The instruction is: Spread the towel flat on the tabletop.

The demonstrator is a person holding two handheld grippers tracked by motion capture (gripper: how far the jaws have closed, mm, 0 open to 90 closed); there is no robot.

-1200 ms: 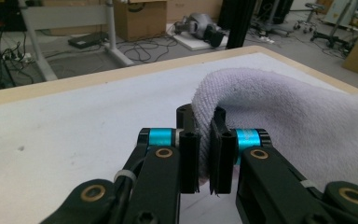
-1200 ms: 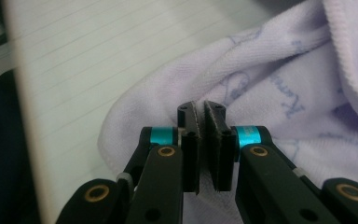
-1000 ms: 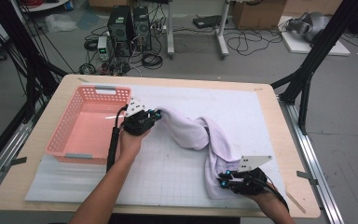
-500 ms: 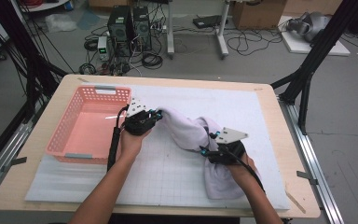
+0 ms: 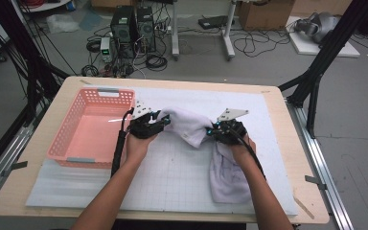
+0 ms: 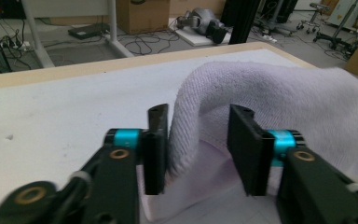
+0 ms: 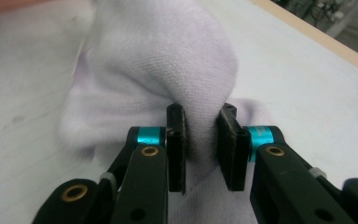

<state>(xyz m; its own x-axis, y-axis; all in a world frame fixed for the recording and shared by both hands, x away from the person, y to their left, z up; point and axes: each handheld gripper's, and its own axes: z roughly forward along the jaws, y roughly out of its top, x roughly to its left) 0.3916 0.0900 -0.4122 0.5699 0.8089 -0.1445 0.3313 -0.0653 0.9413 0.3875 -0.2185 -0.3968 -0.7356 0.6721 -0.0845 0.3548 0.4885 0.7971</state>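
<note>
I hold a pale lilac towel [image 5: 191, 125] between my two tongs, out over the white gridded mat [image 5: 172, 167] in the middle of the worktop [image 5: 278, 103]. My right tongs [image 7: 200, 140] are pinched tight on a bunched fold of it — the cloth bulges up and away beyond the two black jaws, which squeeze it from both sides. My left tongs [image 6: 198, 144] stand wider: a thick fold of the towel lies between the jaws, pressed against the left one, with a gap before the right one, so they are open around the cloth rather than clamped on it. From above, the towel humps up between my left tongs [image 5: 148, 123] and right tongs [image 5: 225, 129], and its tail drapes down flat on the mat toward the near right. The pink basket [image 5: 93, 127] sits on the left of the worktop, just beside my left hand [image 5: 136, 143].
</note>
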